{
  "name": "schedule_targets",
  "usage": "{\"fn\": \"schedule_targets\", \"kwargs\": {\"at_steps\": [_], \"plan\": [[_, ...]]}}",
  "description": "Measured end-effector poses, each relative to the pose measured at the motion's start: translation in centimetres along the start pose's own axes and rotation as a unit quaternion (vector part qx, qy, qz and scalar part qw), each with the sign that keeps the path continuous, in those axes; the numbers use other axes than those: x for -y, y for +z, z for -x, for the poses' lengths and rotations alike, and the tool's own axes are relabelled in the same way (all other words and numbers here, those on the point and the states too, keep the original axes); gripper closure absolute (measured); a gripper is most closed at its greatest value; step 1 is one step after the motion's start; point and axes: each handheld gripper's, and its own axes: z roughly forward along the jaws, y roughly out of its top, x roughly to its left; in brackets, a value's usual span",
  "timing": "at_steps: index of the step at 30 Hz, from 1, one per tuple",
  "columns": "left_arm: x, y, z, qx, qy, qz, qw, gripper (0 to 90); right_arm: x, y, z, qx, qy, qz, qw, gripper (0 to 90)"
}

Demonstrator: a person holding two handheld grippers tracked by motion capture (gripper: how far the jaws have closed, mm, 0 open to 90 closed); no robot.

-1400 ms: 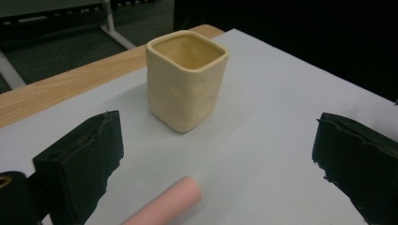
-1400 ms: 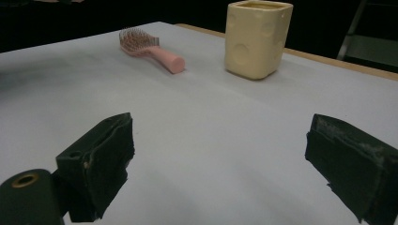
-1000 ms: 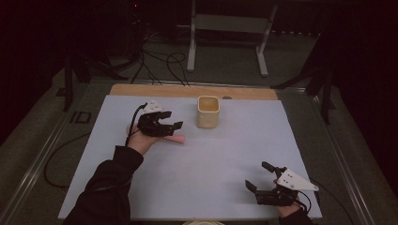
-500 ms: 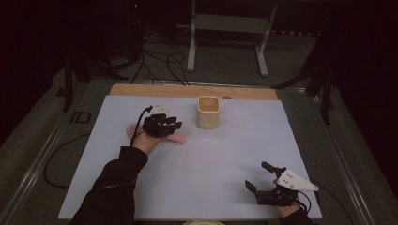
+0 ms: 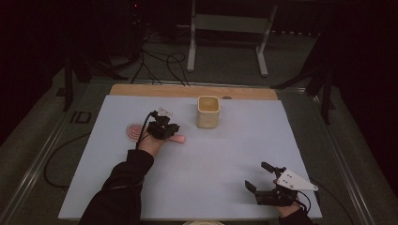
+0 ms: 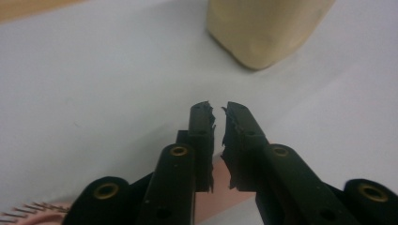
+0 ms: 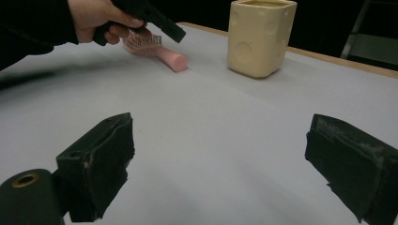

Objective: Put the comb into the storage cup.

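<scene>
high view: left gripper (image 5: 164, 130) jaws just clenched around pink hairbrush (image 5: 174, 138) handle; right gripper (image 5: 264, 180) released.

My left gripper (image 5: 165, 133) is closing down over the pink hairbrush (image 5: 137, 131) on the white table (image 5: 211, 164).

I am holding it just left of the cream cup (image 5: 208, 111), its jaws having just been closing around the brush handle, whose pink end is sticking out toward the cup. My right gripper (image 5: 261, 177) is resting near the table's front right corner, jaws spread wide, well apart from both.
</scene>
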Motion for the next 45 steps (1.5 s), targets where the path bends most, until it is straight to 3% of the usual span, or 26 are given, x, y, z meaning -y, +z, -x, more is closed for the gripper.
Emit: {"fn": "schedule_targets", "kwargs": {"at_steps": [7, 15, 26, 36, 45], "plan": [[0.3, 1.0, 0.2, -0.007, 0.002, -0.025, 0.9997, 89.8, 0.0, 0.0, 0.0, -0.001, -0.001, -0.001, 1.0000, 8.1], [0.4, 1.7, 0.0, -0.007, -0.016, -0.034, 0.9993, 90.0, 0.0, 0.0, 0.0, -0.002, -0.002, -0.002, 1.0000, 8.2], [0.6, 1.7, 0.2, -0.009, -0.017, -0.059, 0.9981, 90.0, 0.0, 0.0, 0.0, -0.001, -0.003, -0.002, 1.0000, 8.2], [1.4, 0.7, 1.3, -0.004, 0.017, -0.074, 0.9971, 90.0, -0.1, -0.1, 0.0, 0.000, -0.003, 0.000, 1.0000, 8.2], [2.2, -0.2, 1.3, 0.004, 0.020, -0.082, 0.9964, 90.0, 0.0, -0.1, 0.1, 0.000, 0.002, 0.000, 1.0000, 8.2]]}}
